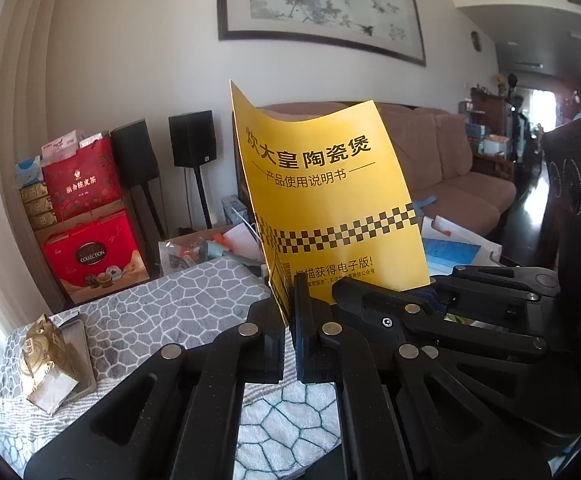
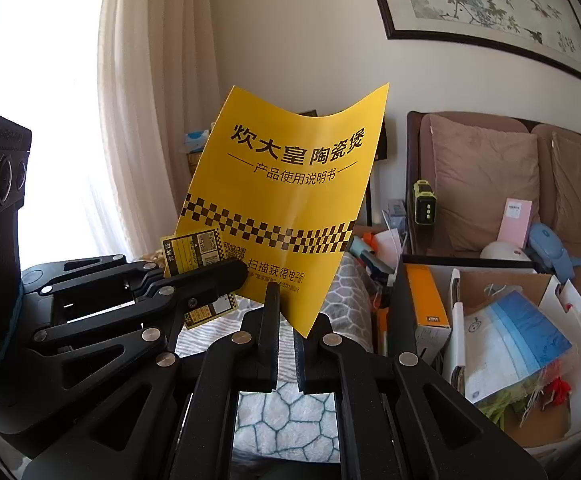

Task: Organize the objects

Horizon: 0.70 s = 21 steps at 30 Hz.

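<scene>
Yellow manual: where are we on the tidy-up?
Done: nothing visibly sorted. In hand: the yellow manual is held upright above the patterned cloth, left gripper and right gripper each shut on a bottom corner. Left: placing it; the cardboard box of papers and the packet remain loose.

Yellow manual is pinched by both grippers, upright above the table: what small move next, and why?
Probably carry the yellow manual toward the open cardboard box of papers. Left gripper and right gripper each clamp a bottom corner, clear of the table.
</scene>
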Each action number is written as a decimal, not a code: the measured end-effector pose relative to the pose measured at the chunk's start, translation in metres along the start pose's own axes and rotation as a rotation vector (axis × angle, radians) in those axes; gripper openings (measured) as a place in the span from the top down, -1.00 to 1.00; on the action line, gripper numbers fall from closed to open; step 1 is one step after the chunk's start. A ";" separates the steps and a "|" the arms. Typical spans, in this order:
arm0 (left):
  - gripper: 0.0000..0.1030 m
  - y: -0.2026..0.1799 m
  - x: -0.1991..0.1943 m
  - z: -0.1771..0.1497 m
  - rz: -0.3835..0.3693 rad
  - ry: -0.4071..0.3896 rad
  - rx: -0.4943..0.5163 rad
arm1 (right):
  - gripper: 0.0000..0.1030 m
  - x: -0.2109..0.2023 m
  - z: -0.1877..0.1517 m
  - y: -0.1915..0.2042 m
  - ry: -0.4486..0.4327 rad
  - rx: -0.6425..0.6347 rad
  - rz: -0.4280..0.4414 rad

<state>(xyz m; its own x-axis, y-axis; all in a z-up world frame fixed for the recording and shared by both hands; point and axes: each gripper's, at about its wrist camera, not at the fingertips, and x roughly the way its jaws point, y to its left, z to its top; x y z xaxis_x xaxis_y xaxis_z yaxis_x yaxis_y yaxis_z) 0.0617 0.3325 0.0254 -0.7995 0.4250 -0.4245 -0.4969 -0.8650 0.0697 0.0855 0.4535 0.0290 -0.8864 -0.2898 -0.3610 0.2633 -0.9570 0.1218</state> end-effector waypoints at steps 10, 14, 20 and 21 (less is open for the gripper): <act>0.94 -0.005 0.006 0.004 -0.010 0.004 -0.005 | 0.90 -0.001 0.002 -0.006 0.001 0.027 -0.008; 0.94 -0.008 0.007 0.005 -0.015 0.004 0.000 | 0.90 -0.002 0.003 -0.010 0.000 0.032 -0.014; 0.94 -0.013 0.010 0.008 -0.023 0.001 0.002 | 0.90 -0.005 0.004 -0.017 -0.008 0.044 -0.022; 0.94 -0.014 0.011 0.009 -0.024 0.000 0.003 | 0.90 -0.006 0.005 -0.019 -0.009 0.045 -0.023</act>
<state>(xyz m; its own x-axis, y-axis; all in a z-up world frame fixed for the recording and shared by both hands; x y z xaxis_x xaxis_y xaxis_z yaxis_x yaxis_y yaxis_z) 0.0568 0.3514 0.0281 -0.7871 0.4460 -0.4260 -0.5173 -0.8535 0.0622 0.0840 0.4730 0.0332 -0.8953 -0.2673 -0.3563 0.2253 -0.9618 0.1555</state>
